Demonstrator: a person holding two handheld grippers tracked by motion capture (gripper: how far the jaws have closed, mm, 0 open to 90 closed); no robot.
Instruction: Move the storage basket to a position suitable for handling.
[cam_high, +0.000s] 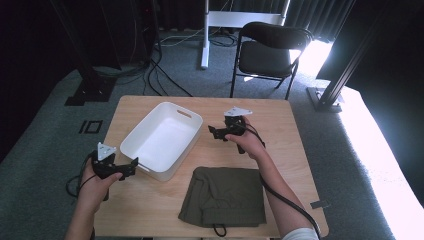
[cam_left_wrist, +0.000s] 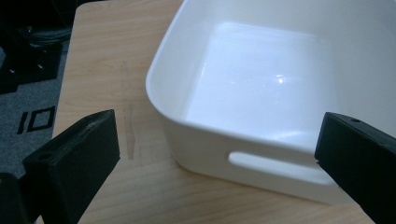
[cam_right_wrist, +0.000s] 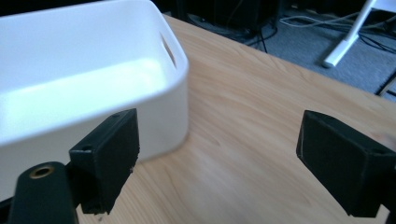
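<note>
— Bin orientation first: from the high view, which way does the white bin (cam_high: 162, 140) run?

— Its long axis lies on a diagonal across the counter (cam_high: 280, 130), from the near-left corner toward the far-right. It sits left of centre, one handle slot at the far short end. It is smooth, glossy plastic with rounded corners, and nothing lies in it.

— And the claws there?

— The left claw (cam_high: 134, 164) hovers just beside the bin's near short end, spread. The right claw (cam_high: 213, 131) sits just off the far-right corner, also spread, holding nothing. A folded olive-green cloth (cam_high: 225, 195) lies flat near the front edge, apart from the bin. Bare wood stays open to the right of the right claw.

— Left gripper view?

— The left claw (cam_left_wrist: 219, 154) is wide apart, gripping nothing. The bin (cam_left_wrist: 261, 88) faces it with its handle slot; the wall curves smoothly and the floor gleams. Pale wood-grain counter (cam_left_wrist: 107, 56) runs free along the bin's left side up to the edge.

— Right gripper view?

— The right claw (cam_right_wrist: 219, 154) is spread, nothing between. The bin (cam_right_wrist: 93, 79) stands at left, its rounded corner behind the left jaw. Open counter (cam_right_wrist: 243, 102) stretches right.
</note>
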